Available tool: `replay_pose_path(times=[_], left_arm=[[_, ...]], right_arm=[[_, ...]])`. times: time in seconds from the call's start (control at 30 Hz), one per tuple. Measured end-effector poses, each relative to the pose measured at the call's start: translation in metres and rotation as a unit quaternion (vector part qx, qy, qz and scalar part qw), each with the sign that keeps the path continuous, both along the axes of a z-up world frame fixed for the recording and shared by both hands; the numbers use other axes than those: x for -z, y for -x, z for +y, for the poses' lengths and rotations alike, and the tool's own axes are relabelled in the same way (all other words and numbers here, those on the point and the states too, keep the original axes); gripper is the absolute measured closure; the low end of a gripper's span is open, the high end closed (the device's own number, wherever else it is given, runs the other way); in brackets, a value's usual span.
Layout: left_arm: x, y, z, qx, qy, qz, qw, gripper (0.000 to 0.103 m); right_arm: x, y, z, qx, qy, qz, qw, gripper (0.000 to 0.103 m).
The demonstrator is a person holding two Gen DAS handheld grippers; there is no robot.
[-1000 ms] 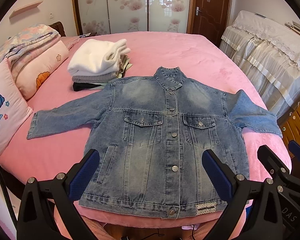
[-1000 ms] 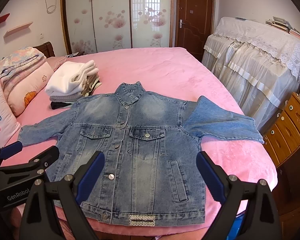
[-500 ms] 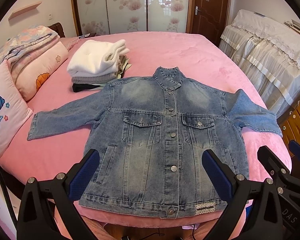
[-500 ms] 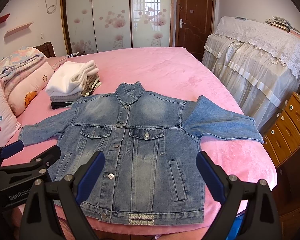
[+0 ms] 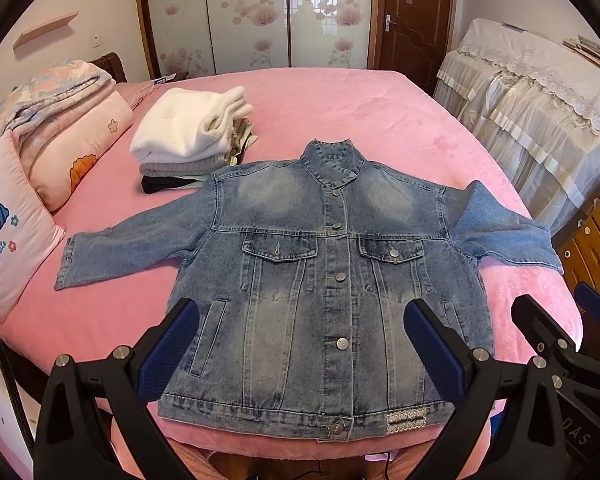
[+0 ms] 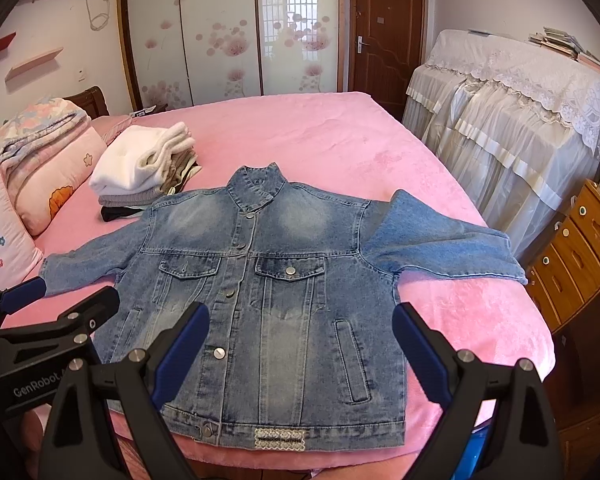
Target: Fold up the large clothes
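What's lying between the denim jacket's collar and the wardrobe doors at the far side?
Only bare pink bedspread lies between the denim jacket collar and the wardrobe doors; the folded clothes pile sits off to the left. Both wrist views show this.

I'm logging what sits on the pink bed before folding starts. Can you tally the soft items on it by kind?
Denim jacket, spread flat and buttoned: 1
Stack of folded clothes, white piece on top; pieces within it too hidden to count: 1
Pillows, pink and peach: 2
Folded quilt on the pillows: 1
Total: 5
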State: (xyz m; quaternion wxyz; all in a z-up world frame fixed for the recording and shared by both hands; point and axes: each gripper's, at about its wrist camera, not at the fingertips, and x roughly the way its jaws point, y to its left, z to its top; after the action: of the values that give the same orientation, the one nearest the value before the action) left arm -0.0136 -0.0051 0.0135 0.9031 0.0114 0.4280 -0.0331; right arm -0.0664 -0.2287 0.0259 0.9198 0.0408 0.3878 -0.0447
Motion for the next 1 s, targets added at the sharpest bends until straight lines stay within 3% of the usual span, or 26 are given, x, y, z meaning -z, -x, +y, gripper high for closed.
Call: replay_pose_path(times=[0.77, 1.0], left_arm=[[0.006, -0.004, -0.021, 0.013, -0.009, -0.004, 0.9999, 0.001], [-0.001, -0.007, -0.033, 0.021, -0.014, -0.022, 0.9994, 0.001]], right_arm=[[0.001, -0.005, -0.026, 0.003, -0.019, -0.005, 1.0, 0.009], [0.001, -0.006, -0.037, 0.009, -0.02, -0.009, 1.0, 0.009]])
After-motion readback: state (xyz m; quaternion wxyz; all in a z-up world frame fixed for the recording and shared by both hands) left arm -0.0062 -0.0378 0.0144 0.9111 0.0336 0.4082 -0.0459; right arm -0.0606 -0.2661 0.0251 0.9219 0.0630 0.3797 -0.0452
